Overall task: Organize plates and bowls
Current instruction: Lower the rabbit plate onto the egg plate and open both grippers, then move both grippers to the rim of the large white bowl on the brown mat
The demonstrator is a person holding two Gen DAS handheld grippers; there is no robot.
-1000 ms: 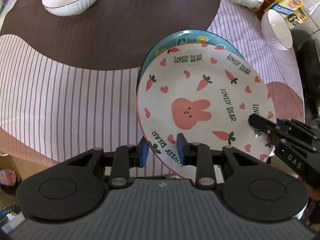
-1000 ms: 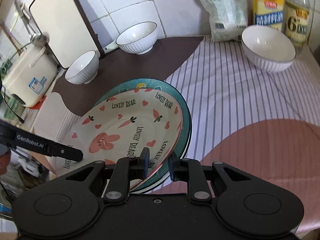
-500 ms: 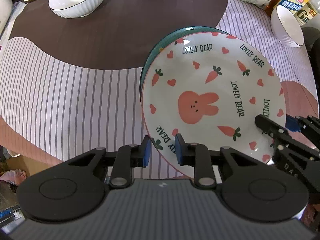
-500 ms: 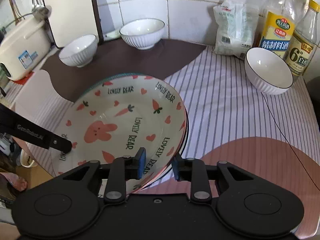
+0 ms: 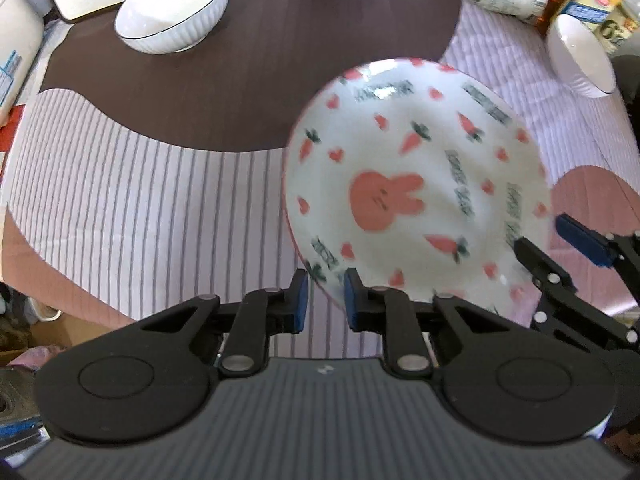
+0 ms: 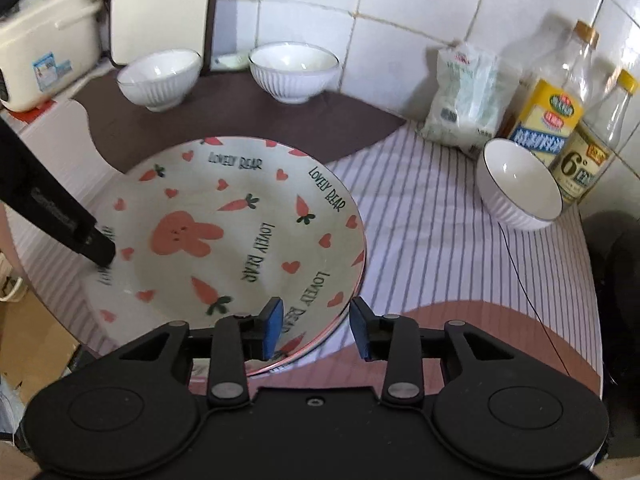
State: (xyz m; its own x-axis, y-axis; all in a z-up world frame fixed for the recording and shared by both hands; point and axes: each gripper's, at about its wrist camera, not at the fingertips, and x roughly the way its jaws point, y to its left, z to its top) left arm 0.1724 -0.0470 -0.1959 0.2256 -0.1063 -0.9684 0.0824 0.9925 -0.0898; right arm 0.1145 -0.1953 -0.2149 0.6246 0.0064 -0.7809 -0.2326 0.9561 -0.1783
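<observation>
White round ceramic rabbit-print plate [image 5: 412, 184]: left gripper [image 5: 325, 298] closing on its near rim; right gripper [image 6: 316, 330] just opened, rim between unpressed.

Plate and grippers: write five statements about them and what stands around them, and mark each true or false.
1. The plate shows a pink rabbit. True.
2. Three white bowls are in view. True.
3. The right gripper is clamped on the plate. False: its jaws stand open and have just been opening. The rim lies between them unpressed.
4. The left gripper holds a bowl. False: it grips the plate's rim, and its jaws have just been closing.
5. The bottles stand by the tiled wall. True.
</observation>
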